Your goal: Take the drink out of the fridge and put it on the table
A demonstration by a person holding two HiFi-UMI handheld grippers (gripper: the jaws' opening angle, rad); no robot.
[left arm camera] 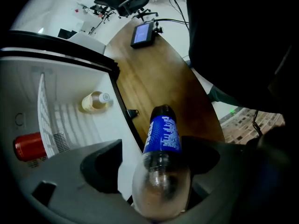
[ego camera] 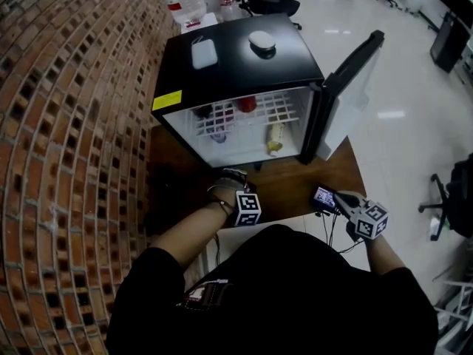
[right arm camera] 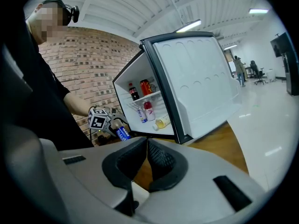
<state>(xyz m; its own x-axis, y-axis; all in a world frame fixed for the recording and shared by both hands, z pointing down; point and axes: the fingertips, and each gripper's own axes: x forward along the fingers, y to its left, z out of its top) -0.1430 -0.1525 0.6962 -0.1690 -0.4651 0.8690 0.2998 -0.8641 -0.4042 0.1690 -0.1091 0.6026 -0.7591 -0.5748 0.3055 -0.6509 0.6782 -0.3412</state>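
A cola bottle with a blue label (left arm camera: 162, 135) stands on the wooden table (left arm camera: 154, 73) just in front of the open black fridge (ego camera: 236, 58). My left gripper (left arm camera: 154, 164) reaches down around it with jaws open: the left pad (left arm camera: 100, 167) stands clear of the bottle, and the right pad sits close against it. From the right gripper view, the bottle (right arm camera: 122, 133) shows under the left gripper (right arm camera: 117, 127). In the head view the left gripper (ego camera: 229, 182) hides the bottle. My right gripper (right arm camera: 147, 148) is shut and empty, low over the table's right part (ego camera: 322, 198).
The fridge door (ego camera: 355, 87) swings open to the right. Inside are a red can (ego camera: 246, 103), a yellow bottle lying down (ego camera: 275, 137) and other drinks on a wire shelf. A brick wall (ego camera: 66, 161) runs along the left. Office chairs stand on the floor behind.
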